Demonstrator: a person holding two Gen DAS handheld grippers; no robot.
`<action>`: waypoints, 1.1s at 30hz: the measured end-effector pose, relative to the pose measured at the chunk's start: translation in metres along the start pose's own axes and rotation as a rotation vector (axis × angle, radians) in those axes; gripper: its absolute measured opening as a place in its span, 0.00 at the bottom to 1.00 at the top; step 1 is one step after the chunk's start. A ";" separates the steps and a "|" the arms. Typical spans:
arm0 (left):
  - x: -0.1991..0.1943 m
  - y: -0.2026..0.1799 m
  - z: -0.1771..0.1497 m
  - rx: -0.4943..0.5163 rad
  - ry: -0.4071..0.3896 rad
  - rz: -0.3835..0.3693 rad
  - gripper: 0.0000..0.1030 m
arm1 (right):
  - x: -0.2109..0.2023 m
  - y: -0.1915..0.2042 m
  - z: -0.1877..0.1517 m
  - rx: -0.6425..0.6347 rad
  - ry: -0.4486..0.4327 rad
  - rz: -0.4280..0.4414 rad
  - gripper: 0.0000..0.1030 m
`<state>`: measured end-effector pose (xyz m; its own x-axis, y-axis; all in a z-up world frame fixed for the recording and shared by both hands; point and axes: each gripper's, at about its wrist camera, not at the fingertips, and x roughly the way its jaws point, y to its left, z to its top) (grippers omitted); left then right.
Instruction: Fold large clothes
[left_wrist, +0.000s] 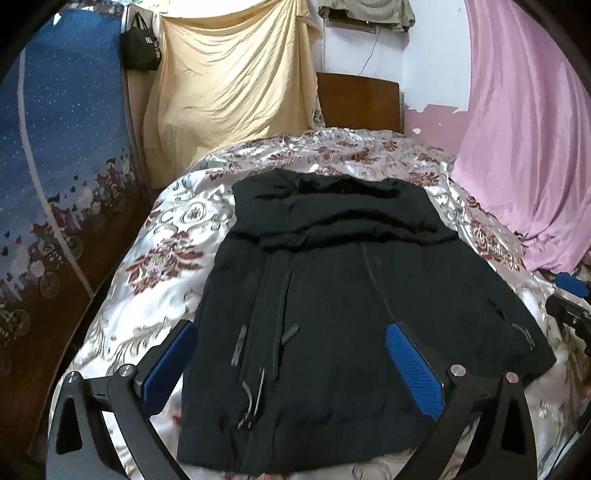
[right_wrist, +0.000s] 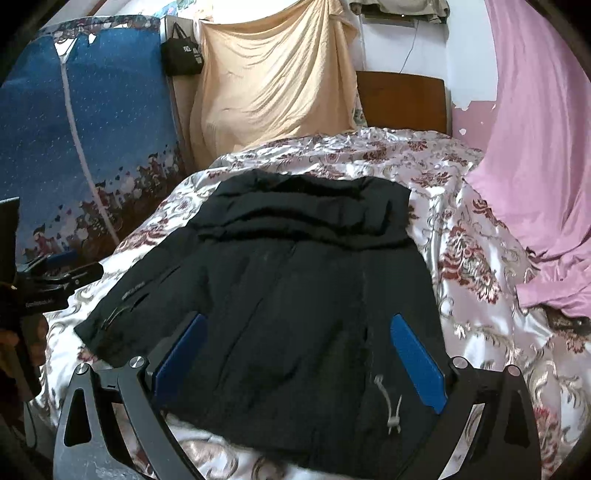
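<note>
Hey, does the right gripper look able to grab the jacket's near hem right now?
Probably yes. The right gripper is open above the jacket, with the hem just below its fingers and nothing covering it.

A bed fills the middle of the room, covered by a shiny silver bedspread (left_wrist: 155, 258) patterned with dark red flowers. At the bed's far end stands a brown wooden headboard (left_wrist: 358, 99). Left of the headboard hangs a pale yellow cloth (left_wrist: 229, 88), and a small black bag (left_wrist: 140, 48) hangs beside it. Along the bed's left side stands a blue zippered fabric wardrobe (left_wrist: 62, 140). A pink sheet (left_wrist: 524, 147) drapes down at the bed's right side.
</note>
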<state>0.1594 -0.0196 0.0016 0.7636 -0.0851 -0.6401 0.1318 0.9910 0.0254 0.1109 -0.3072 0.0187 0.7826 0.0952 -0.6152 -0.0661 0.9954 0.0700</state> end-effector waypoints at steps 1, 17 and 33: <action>-0.001 0.001 -0.003 0.000 0.005 -0.001 1.00 | -0.003 0.001 -0.004 -0.006 0.007 0.001 0.95; -0.031 0.000 -0.054 -0.012 0.039 -0.015 1.00 | -0.018 0.022 -0.042 -0.019 0.061 0.030 0.95; -0.017 -0.001 -0.084 0.157 0.120 0.034 1.00 | -0.006 0.032 -0.069 -0.115 0.230 -0.036 0.95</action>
<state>0.0929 -0.0107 -0.0521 0.6894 -0.0295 -0.7238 0.2112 0.9639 0.1619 0.0618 -0.2752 -0.0296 0.6251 0.0474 -0.7791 -0.1211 0.9920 -0.0369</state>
